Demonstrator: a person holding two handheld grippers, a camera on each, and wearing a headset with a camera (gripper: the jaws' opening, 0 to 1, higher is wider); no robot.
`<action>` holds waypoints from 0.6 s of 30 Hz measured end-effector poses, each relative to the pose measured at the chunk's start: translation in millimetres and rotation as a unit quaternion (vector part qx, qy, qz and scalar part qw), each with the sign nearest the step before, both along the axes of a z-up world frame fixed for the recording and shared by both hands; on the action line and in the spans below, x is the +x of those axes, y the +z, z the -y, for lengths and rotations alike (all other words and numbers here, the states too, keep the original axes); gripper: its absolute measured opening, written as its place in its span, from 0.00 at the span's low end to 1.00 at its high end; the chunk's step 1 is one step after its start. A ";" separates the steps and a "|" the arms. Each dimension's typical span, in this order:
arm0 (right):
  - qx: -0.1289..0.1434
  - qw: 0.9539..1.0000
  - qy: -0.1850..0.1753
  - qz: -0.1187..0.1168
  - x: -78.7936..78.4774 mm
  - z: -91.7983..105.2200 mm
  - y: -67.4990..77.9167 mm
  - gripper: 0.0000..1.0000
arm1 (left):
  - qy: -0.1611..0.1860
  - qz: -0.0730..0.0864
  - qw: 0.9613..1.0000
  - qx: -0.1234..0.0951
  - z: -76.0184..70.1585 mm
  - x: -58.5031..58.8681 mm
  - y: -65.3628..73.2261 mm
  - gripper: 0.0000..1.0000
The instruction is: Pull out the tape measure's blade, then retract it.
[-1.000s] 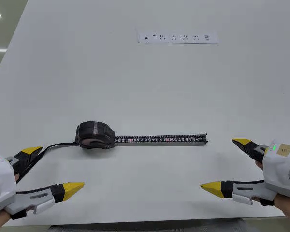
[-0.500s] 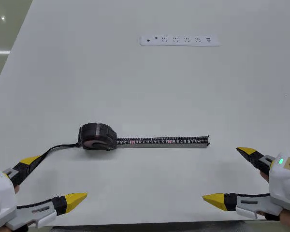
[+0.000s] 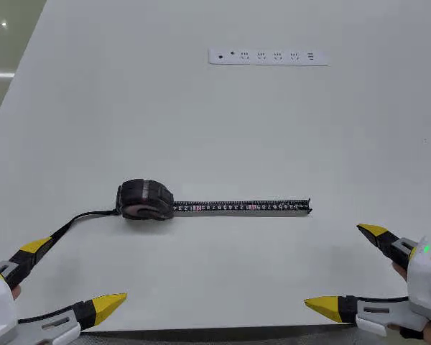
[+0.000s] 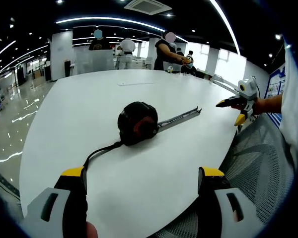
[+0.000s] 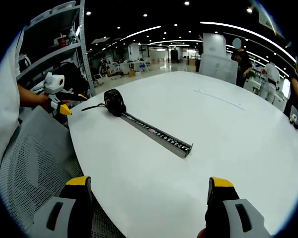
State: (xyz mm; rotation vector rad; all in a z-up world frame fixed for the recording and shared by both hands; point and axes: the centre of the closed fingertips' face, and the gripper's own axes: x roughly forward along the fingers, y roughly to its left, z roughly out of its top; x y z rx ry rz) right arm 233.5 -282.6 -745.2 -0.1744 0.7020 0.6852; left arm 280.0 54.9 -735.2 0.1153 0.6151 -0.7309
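Lying near the middle of the white worktop (image 3: 201, 129), the tape measure (image 3: 144, 200) rests on its side, its blade (image 3: 241, 208) drawn out flat to the right and a black strap (image 3: 86, 218) trailing left. The left tongs (image 3: 79, 272) and the right tongs (image 3: 339, 266) gape wide and hold nothing, hovering by the front edge, well apart from the tape. The case looks compact, rubbery and fairly heavy, so it should take a firm hold across its flanks. The thin blade is probably springy and slick, best pinched at its end hook (image 3: 308, 207).
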 end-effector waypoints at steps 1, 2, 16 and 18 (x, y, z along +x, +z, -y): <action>0.000 1.000 0.001 0.000 -0.2 -0.3 -0.2 0.96 | 0.000 0.001 1.000 0.001 0.1 -0.1 -0.2 0.90; -0.001 1.000 0.001 -0.001 -0.4 -0.4 -0.5 0.96 | -0.001 -0.002 1.000 -0.001 0.7 -0.8 -0.8 0.90; -0.002 1.000 0.000 0.000 2.0 -0.6 0.4 0.96 | -0.001 -0.005 1.000 -0.004 5.0 -1.4 -1.0 0.89; -0.003 1.000 0.000 0.000 2.1 -0.1 0.2 0.96 | -0.001 -0.003 1.000 -0.003 4.9 -0.4 -0.7 0.89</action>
